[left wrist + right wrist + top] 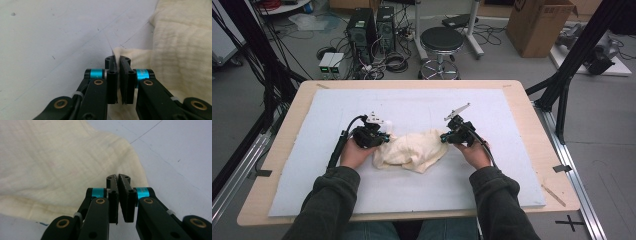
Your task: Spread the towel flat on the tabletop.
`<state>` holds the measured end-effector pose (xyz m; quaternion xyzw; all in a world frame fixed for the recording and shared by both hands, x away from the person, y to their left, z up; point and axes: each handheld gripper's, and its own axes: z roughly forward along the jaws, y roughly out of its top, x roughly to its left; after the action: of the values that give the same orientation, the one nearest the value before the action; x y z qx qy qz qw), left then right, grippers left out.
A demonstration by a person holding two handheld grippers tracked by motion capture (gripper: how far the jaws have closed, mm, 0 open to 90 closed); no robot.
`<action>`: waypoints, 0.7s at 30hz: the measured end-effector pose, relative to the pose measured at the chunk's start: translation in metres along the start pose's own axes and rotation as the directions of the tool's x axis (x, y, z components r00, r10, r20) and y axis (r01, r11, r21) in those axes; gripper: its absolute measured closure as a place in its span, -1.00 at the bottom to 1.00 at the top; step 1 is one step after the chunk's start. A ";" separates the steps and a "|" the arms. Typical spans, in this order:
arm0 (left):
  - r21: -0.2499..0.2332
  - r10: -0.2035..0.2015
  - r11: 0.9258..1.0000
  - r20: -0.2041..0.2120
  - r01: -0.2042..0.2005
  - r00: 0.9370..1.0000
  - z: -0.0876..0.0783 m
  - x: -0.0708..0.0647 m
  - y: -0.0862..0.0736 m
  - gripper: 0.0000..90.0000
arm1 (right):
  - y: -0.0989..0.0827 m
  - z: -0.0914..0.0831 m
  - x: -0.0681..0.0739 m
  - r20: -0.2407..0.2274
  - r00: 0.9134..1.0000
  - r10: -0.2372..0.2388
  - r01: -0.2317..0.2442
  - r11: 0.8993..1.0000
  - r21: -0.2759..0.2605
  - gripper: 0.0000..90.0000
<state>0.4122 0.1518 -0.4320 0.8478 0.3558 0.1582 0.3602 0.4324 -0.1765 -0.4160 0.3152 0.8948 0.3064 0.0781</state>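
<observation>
cloth: cream cloth (412, 150), crumpled in a loose heap, lying on the white mat (337, 195) around the middle of the table (257, 200), a bit nearer the person's edge
cloth edges: left end by left gripper, right end by right gripper, bunched between them
left gripper: left gripper (117, 58) jaws closed together, a thin edge of the cloth pinched between the tips; low on the mat
right gripper: right gripper (118, 178) jaws closed on a corner fold of the cloth, cloth spreading out behind the tips
hands: both forearms in dark sleeves come in from the near edge, one each side of the cloth
mat: covers most of the wooden table top, bare wood rim around it
beyond table: black stool (441, 42) on the floor past the far edge, cardboard box (537, 25) off the far right corner
</observation>
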 end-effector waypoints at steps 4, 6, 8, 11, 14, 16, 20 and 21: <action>-0.023 -0.001 1.000 -0.006 0.001 1.000 -0.007 -0.002 0.002 0.92 | 0.001 -0.005 0.002 0.008 1.000 -0.006 0.006 1.000 -0.023 0.92; -0.049 -0.001 0.999 -0.012 0.000 1.000 -0.013 -0.003 0.003 0.92 | 0.001 -0.010 0.004 0.013 1.000 -0.007 0.007 0.999 -0.035 0.92; -0.067 0.004 0.998 -0.025 -0.006 1.000 -0.019 -0.004 0.005 0.92 | 0.002 -0.016 0.005 0.016 1.000 -0.013 0.014 0.998 -0.060 0.92; -0.101 -0.004 0.995 -0.039 0.000 0.999 -0.030 -0.003 0.006 0.92 | 0.002 -0.025 0.008 0.019 0.999 -0.026 0.028 0.995 -0.093 0.92; -0.133 -0.011 0.991 -0.052 0.004 0.999 -0.040 -0.003 0.006 0.92 | 0.002 -0.033 0.011 0.025 0.999 -0.038 0.041 0.992 -0.121 0.92; -0.144 -0.004 0.990 -0.063 -0.005 0.998 -0.047 -0.002 0.005 0.92 | 0.002 -0.038 0.013 0.026 0.998 -0.050 0.053 0.990 -0.134 0.92; -0.179 -0.006 0.984 -0.070 -0.007 0.998 -0.058 -0.003 0.004 0.92 | 0.003 -0.045 0.020 0.029 0.997 -0.071 0.074 0.985 -0.156 0.92; -0.179 0.002 0.984 -0.070 -0.015 0.998 -0.061 -0.003 0.004 0.92 | 0.002 -0.047 0.022 0.027 0.997 -0.076 0.079 0.984 -0.157 0.92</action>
<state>0.3800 0.1786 -0.3870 0.8072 0.3488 0.2205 0.4220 0.4003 -0.1849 -0.3757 0.2762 0.8784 0.3697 0.1242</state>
